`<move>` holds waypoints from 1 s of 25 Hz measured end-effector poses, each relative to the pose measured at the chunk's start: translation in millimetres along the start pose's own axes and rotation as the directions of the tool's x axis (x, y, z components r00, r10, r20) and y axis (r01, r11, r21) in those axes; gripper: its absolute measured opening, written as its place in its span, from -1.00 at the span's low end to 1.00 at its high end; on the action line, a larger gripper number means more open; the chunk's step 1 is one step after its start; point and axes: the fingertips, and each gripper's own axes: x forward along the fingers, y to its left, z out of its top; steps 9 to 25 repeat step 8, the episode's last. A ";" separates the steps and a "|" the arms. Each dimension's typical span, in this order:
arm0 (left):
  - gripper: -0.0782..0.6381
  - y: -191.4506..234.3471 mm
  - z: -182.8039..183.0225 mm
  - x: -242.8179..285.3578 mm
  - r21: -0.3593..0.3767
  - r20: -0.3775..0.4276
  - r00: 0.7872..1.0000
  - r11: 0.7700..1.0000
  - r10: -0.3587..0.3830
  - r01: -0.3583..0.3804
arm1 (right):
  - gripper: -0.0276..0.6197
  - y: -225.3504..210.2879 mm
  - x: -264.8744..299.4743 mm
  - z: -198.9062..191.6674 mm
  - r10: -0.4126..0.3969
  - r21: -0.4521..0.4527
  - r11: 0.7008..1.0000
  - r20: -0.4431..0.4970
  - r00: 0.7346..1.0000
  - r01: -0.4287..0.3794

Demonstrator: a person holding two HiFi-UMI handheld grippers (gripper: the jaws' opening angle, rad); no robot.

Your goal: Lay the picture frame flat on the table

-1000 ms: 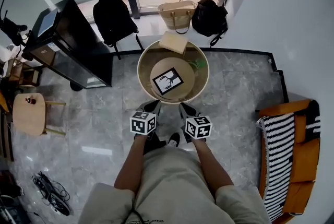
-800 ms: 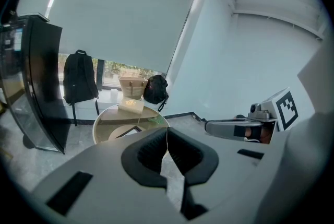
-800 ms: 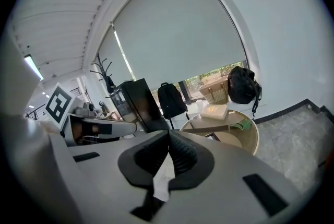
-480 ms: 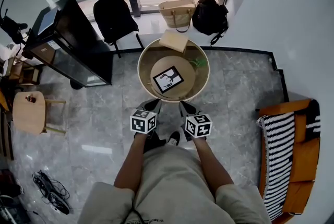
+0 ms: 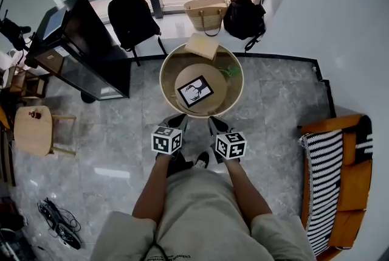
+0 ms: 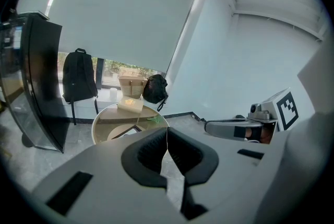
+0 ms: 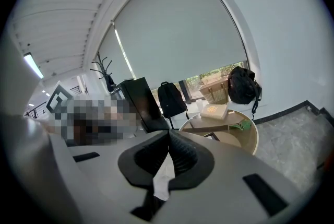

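A round surface (image 5: pixel 165 84) with a pale rim stands ahead of the person, and around its far side are a black backpack (image 5: pixel 130 18), a woven tote bag (image 5: pixel 208 14) and a black bag (image 5: pixel 244 19), all against the window wall. A black cabinet (image 5: pixel 83 52) stands to the left, with a small wooden stool (image 5: pixel 33 132) nearer the person. An orange sofa (image 5: pixel 349 176) with a striped throw (image 5: pixel 324 184) fills the right edge. On the surface's far rim sits a tan box (image 5: pixel 202 46), and a small green thing (image 5: pixel 230 73) lies toward the right side. Both are well apart from the picture frame (image 5: pixel 195 92). The frame rests on the wooden disc in the middle of the surface, face up to the head camera, showing a dark antlered figure on white (it looks flat, though the steep view makes that hard to confirm). Its long axis runs skewed, from the person's near left toward the far right, so no edge lines up with the person. The left gripper (image 5: pixel 177 123) and the right gripper (image 5: pixel 216 126) hang side by side just short of the near rim, apart from the frame, with only bare surface lying between them and it. In the left gripper view the left gripper's (image 6: pixel 167 137) jaws are pressed together with nothing in them, and the right gripper's (image 7: pixel 168 137) jaws are likewise closed on nothing.
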 end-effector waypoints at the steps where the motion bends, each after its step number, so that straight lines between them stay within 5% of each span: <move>1: -0.72 0.3 -0.1 0.3 -0.001 0.000 1.000 1.000 0.000 0.000 | -0.81 -0.4 0.4 -0.3 -0.001 0.000 1.000 -0.001 1.000 0.001; 8: -0.72 9.5 0.6 2.2 -0.058 0.010 1.000 0.998 -0.004 0.004 | -0.82 -4.2 5.1 2.1 -0.013 0.005 1.000 0.001 1.000 0.013; 25: -0.72 9.5 0.6 2.2 -0.058 0.010 1.000 0.998 -0.004 0.004 | -0.82 -4.2 5.1 2.1 -0.013 0.005 1.000 0.001 1.000 0.013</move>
